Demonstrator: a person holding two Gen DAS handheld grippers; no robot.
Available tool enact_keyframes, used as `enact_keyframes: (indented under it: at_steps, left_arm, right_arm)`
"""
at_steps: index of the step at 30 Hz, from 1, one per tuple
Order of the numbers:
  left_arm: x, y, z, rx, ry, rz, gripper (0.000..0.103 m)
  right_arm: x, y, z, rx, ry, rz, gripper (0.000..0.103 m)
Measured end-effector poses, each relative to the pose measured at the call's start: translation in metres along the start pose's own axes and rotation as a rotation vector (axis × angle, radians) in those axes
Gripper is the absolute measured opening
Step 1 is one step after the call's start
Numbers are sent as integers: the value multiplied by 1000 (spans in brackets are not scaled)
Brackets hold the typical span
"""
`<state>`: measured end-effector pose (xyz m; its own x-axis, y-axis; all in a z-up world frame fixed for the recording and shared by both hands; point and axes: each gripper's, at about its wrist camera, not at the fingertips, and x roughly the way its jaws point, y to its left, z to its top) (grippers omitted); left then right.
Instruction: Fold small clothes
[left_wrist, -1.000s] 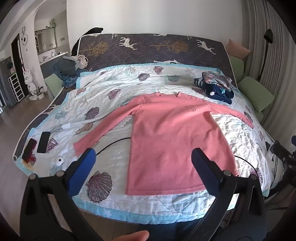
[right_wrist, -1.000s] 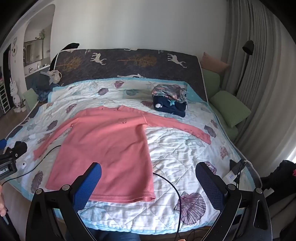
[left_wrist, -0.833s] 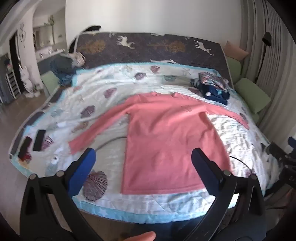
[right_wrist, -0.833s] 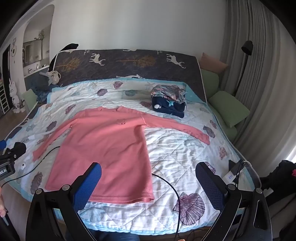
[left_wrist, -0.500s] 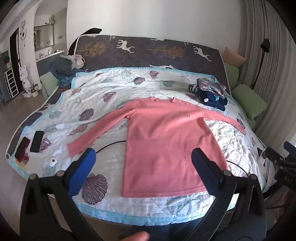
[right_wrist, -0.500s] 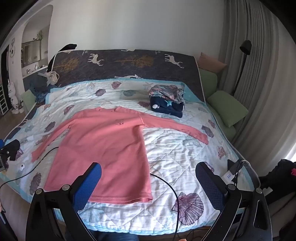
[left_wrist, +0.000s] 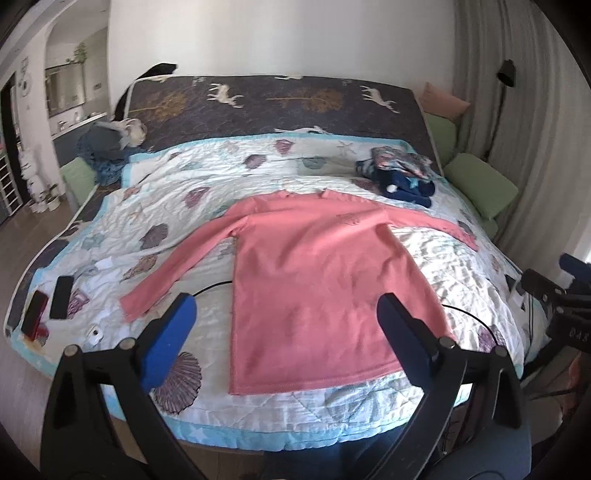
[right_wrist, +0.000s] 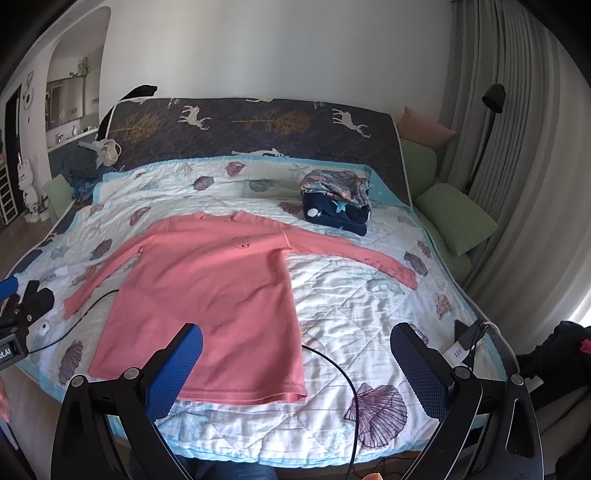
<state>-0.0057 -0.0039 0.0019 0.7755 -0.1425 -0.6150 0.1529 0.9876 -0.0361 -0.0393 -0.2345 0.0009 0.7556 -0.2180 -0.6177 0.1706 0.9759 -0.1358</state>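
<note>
Left wrist view: the other gripper's body at the right edge carries pale letters, partly legible as "DAS". The left gripper (left_wrist: 284, 328) hangs above the foot of the bed (left_wrist: 258, 417), blue fingers (left_wrist: 168, 341) spread wide, nothing between them. The pink long-sleeved top (left_wrist: 317, 291) lies flat on the shell-print quilt (left_wrist: 177, 206), sleeves out, its hem just beyond the fingertips, untouched. Two phones (left_wrist: 50, 302) sit by the quilt's left corner.

Right wrist view: a label at the left edge ends in "ot.AI". The right gripper (right_wrist: 295, 363) is wide open too, empty; the top lies ahead and left, hem near the left finger (right_wrist: 175, 371). A black cable (right_wrist: 343, 373) curves between the fingers. Folded clothes (right_wrist: 338, 201) are stacked near the headboard (right_wrist: 258, 125).
</note>
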Motion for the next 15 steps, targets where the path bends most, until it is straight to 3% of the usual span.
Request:
enact_keyframes:
  at_steps: [11, 15]
  left_arm:
    - [0, -1, -2, -6, -21, -1, 98]
    - [1, 1, -5, -12, -32, 39, 86]
  right_arm:
    - [0, -2, -1, 7, -4, 0, 103]
    - [0, -2, -1, 12, -6, -1, 103]
